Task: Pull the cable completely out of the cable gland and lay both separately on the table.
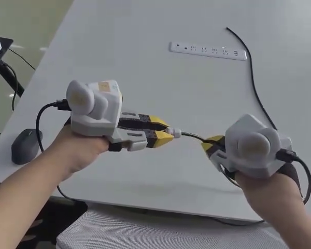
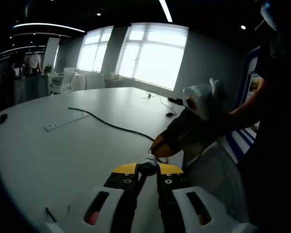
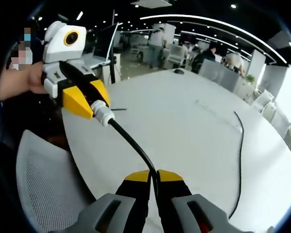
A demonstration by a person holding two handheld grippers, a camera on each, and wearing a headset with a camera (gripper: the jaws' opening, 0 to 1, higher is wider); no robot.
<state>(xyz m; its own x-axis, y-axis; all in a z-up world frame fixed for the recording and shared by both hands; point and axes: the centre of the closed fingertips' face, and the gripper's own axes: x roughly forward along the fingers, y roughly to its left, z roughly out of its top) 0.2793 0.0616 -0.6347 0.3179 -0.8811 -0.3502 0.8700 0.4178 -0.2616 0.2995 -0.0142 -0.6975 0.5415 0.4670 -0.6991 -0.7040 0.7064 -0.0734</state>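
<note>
Both grippers are held up in the air over the near side of the bench (image 1: 145, 67), their tips facing one another. The left gripper (image 1: 169, 133) has its yellow tips pinched on the white cable gland (image 1: 175, 134), which pokes out just past them. From the gland a short black cable (image 1: 193, 137) runs across the gap to the right gripper (image 1: 210, 145), whose jaws are closed tight on it. In the right gripper view the cable curves up from between the tips and goes into the gland, so the two are not parted. Neither piece touches the bench. Farther back on the bench lie a white power strip (image 1: 207, 50) and a loose black cord (image 1: 254, 83). A mouse (image 1: 25, 145) sits near the left edge.
</note>
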